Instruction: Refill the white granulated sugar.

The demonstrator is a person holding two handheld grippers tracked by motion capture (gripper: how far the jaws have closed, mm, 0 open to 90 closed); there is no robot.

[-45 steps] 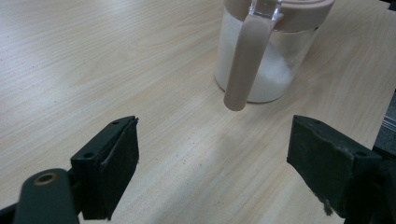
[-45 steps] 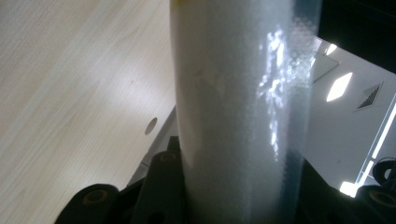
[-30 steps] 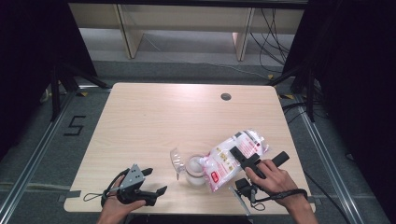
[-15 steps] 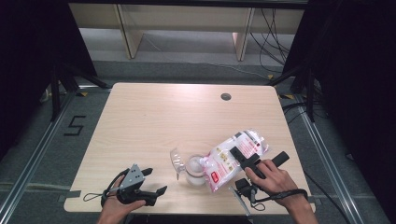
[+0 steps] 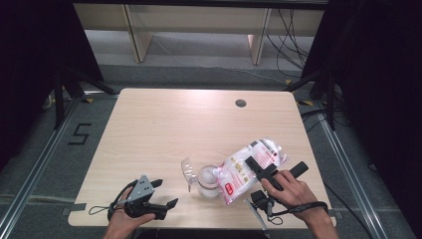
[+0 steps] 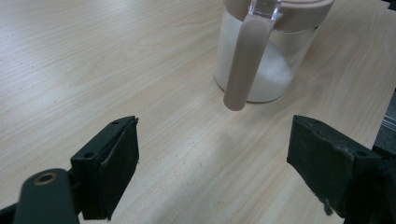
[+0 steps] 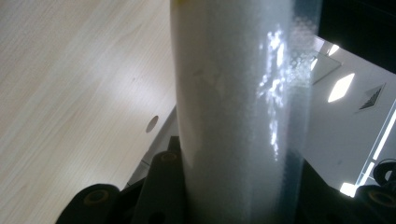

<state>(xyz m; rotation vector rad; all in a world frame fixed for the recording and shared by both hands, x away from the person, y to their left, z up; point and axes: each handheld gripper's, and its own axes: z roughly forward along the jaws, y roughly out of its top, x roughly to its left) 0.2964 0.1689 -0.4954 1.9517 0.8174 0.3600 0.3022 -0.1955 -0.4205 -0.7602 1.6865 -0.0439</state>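
Note:
A clear jar (image 5: 208,183) with white granules in its bottom stands near the table's front edge, its clear flap (image 5: 188,172) raised to the left. In the left gripper view the jar (image 6: 275,65) has a beige rim and a beige handle (image 6: 243,65). A plastic bag of white granules (image 5: 249,167) with red print lies tilted, its lower end over the jar's mouth. My right gripper (image 5: 275,167) is shut on this bag (image 7: 233,93), whose side presses between the jaws. My left gripper (image 5: 166,192) rests open on the table left of the jar, jaws wide (image 6: 212,158), nothing between them.
The wooden table (image 5: 164,129) has a round cable hole (image 5: 241,103) near its far right. Beyond the far edge stand shelf legs and loose cables on the floor. Dark curtains flank both sides.

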